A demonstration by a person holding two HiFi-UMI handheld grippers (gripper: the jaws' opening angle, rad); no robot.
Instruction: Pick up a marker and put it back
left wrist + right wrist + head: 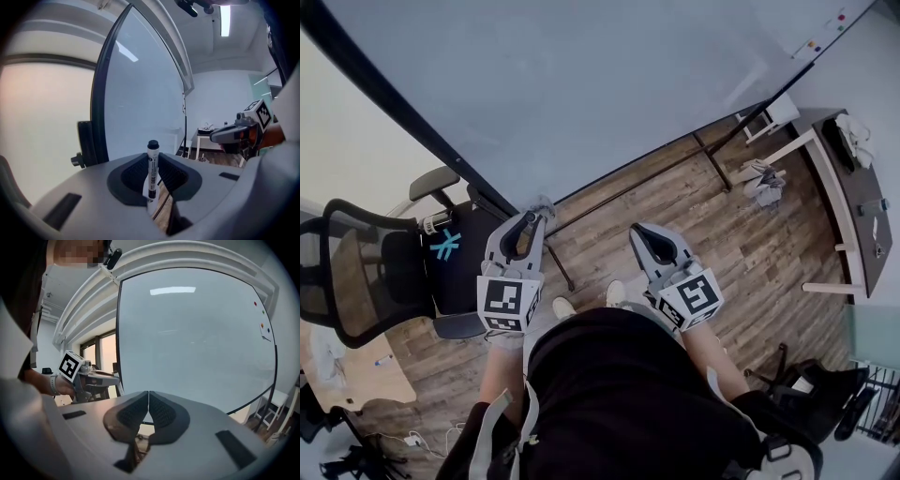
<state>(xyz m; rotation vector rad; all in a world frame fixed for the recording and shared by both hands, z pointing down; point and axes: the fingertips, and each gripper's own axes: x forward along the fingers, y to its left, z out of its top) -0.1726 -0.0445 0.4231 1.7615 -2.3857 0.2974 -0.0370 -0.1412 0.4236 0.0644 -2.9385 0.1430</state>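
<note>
**Locked in on your left side**

Your left gripper (532, 217) has its fingers (132, 177) clenched on the marker (152, 174), which stands upright between them, black cap poking above. On your right gripper (148, 398) the fingers are pressed together, empty, facing the whiteboard (581, 84).

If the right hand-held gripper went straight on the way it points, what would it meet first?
Probably the whiteboard: it fills the view ahead of the shut, empty right hand-held gripper. Nothing shows between them; the gap is unclear.
</note>
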